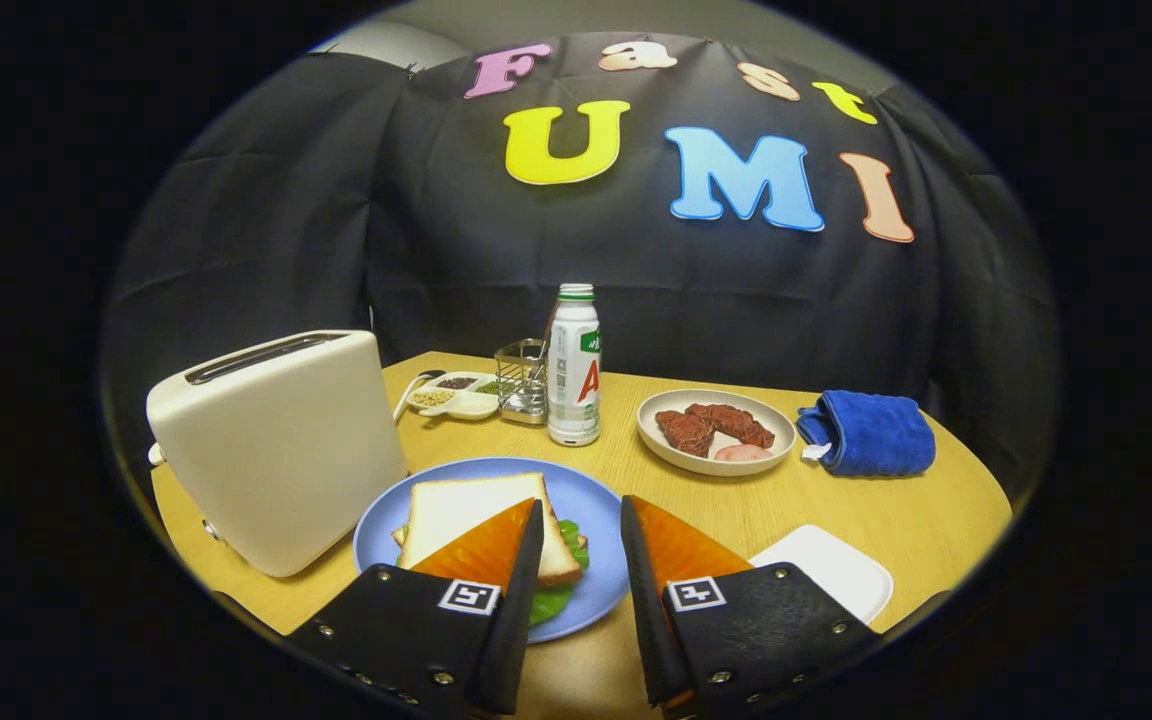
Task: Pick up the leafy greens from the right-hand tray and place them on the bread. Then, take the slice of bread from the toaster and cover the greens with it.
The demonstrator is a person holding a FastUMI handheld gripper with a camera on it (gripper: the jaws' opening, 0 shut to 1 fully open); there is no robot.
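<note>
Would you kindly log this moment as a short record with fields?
gripper: gripper open, nothing between the fingers, above the blue plate's near edge
sandwich: top bread slice covers the leafy greens, which peek out at its near side
plate: blue plate
toaster: toaster beside the plate, slot looks empty
right-hand tray: white tray, bare

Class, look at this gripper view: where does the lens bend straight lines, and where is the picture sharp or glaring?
In the gripper view, the fisheye bows the table edge and swells the toaster; the bottle and top bread slice stay sharp; soft glare sits on the white tray; the open hand-held gripper holds nothing.
</note>
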